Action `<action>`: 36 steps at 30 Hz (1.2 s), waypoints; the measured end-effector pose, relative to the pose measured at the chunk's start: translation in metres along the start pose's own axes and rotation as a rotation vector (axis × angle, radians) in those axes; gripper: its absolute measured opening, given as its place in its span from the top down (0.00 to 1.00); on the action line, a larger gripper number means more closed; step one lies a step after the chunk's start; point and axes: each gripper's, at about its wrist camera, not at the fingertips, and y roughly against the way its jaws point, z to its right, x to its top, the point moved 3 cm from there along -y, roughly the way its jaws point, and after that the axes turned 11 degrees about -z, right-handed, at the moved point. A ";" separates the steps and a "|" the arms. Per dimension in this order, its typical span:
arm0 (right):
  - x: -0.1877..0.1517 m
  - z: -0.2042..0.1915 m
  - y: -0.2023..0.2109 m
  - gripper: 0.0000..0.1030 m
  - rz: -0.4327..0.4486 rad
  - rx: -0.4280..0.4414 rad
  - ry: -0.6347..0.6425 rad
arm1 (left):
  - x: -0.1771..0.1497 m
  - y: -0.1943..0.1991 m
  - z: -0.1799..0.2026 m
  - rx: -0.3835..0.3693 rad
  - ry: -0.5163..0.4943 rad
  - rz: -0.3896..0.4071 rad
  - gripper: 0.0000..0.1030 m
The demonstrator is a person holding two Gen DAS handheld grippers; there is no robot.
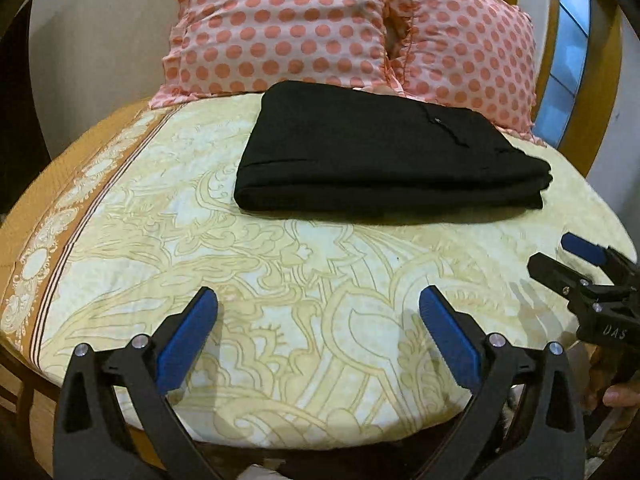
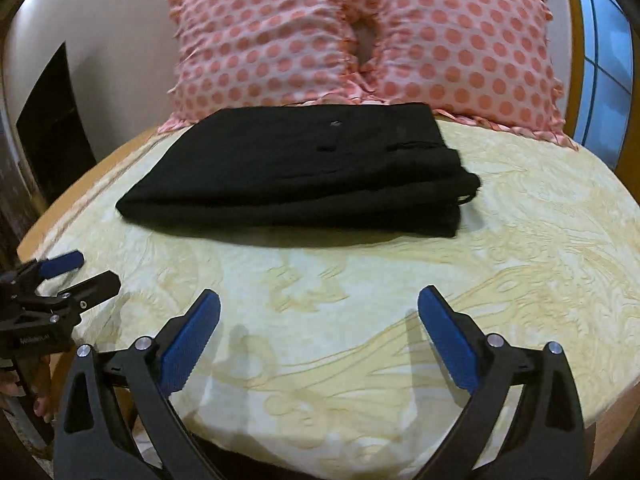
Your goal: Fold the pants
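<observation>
Black pants (image 1: 384, 152) lie folded in a thick rectangle on the bed, near the pillows; they also show in the right wrist view (image 2: 304, 172). My left gripper (image 1: 318, 304) is open and empty, held over the sheet well short of the pants. It also shows at the left edge of the right wrist view (image 2: 90, 270). My right gripper (image 2: 319, 304) is open and empty, also short of the pants. It shows at the right edge of the left wrist view (image 1: 554, 254).
The bed carries a cream sheet with a yellow floral print (image 1: 280, 280) and an orange border (image 1: 52, 248). Two pink polka-dot pillows (image 1: 288, 24) (image 2: 460, 44) stand behind the pants. A window (image 2: 604, 60) is at the right.
</observation>
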 end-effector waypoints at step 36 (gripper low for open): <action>-0.015 -0.014 -0.001 0.01 0.083 -0.124 -0.047 | -0.011 -0.002 0.010 0.101 0.029 0.101 0.02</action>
